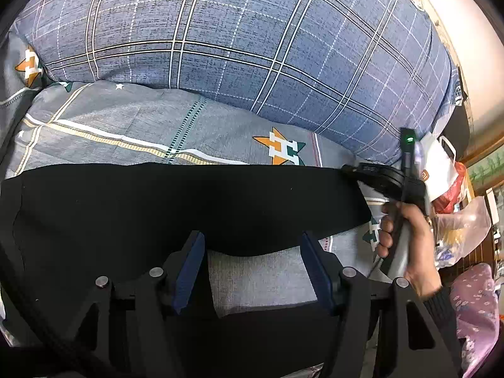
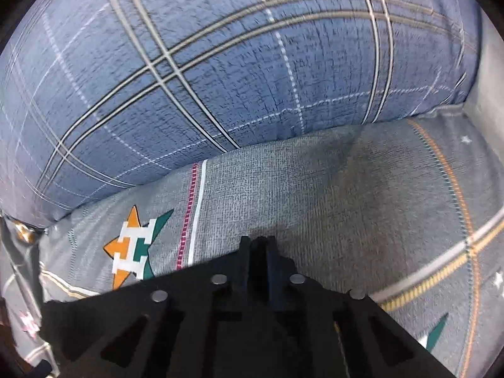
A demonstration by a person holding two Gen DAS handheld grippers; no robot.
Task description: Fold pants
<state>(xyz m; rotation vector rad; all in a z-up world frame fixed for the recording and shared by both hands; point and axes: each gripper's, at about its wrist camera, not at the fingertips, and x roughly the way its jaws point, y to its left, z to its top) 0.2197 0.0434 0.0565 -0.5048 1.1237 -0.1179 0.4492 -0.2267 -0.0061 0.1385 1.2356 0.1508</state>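
The black pants [image 1: 189, 208] lie flat on the gray bed sheet [image 1: 126, 119], just before the plaid pillow [image 1: 252, 47]. Our left tool [image 1: 252, 271] hovers spread over the near hem; the right tool [image 2: 256, 252] is pressed together — whether on cloth, we cannot tell. We should pinch both layers squarely — then lift evenly.

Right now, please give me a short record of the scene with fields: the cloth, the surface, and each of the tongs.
Pants: black, spread across the sheet
Surface: grey star-print sheet, with a blue checked quilt behind
Left tongs: open, at the pants' near edge, gripping nothing
Right tongs: shut, at the pants' right end; a grip on the cloth cannot be told
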